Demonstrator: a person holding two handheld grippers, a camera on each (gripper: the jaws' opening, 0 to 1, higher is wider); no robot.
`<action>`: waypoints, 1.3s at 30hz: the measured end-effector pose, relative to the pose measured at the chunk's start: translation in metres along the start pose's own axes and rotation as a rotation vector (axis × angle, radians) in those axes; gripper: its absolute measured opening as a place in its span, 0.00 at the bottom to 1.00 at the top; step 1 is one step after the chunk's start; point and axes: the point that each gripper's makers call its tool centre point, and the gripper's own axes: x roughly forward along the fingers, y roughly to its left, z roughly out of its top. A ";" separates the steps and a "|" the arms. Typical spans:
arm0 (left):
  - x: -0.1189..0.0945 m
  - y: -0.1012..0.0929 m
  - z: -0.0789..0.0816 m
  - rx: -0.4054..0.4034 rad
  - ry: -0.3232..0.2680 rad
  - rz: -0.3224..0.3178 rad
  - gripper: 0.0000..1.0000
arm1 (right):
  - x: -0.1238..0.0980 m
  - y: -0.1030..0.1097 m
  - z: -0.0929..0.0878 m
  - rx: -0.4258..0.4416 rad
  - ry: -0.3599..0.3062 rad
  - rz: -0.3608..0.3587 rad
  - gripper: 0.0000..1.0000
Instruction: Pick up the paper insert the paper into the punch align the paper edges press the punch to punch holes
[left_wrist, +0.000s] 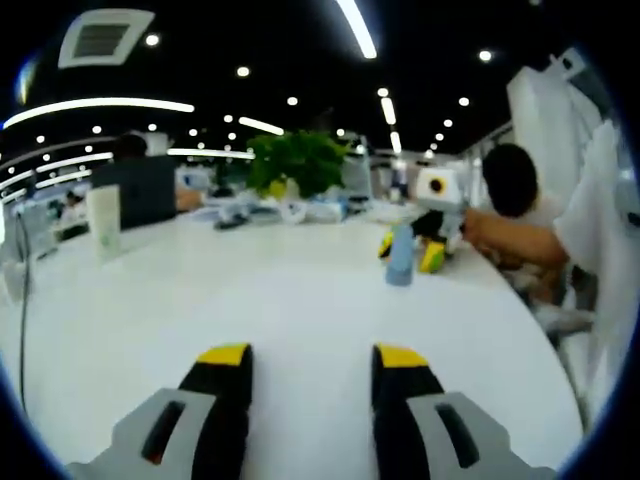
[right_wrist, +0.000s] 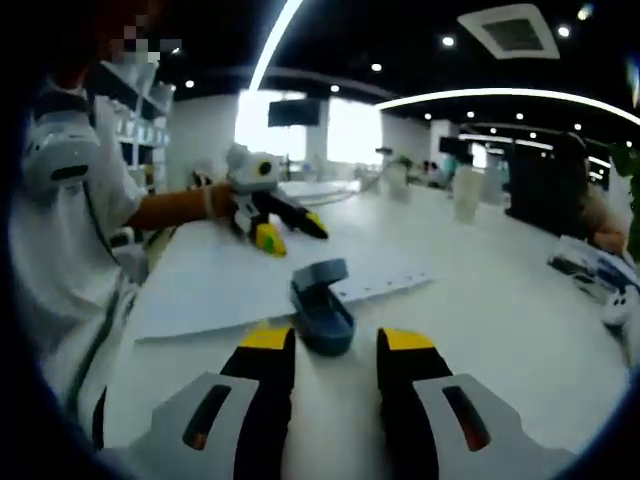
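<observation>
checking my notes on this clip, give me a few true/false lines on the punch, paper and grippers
1. The punch sits on the paper. True.
2. The right gripper is clamped on the punch. False: its jaws are open and empty, with the punch just ahead of them.
3. The paper already has a row of holes along one edge. True: small holes show near the punch in the right gripper view.
4. The left gripper holds the paper. False: it is open and empty over bare table.
5. A potted plant stands at the table's far side. True.
</observation>
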 end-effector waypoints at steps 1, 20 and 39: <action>0.000 0.000 0.000 0.000 0.000 0.000 0.49 | 0.003 0.000 0.001 -0.009 -0.003 0.022 0.34; 0.003 0.004 0.001 -0.001 -0.001 0.010 0.48 | -0.004 0.025 0.000 -0.068 -0.010 0.184 0.23; 0.002 0.003 0.002 -0.005 -0.003 0.011 0.47 | -0.004 0.033 0.001 -0.094 -0.010 0.267 0.23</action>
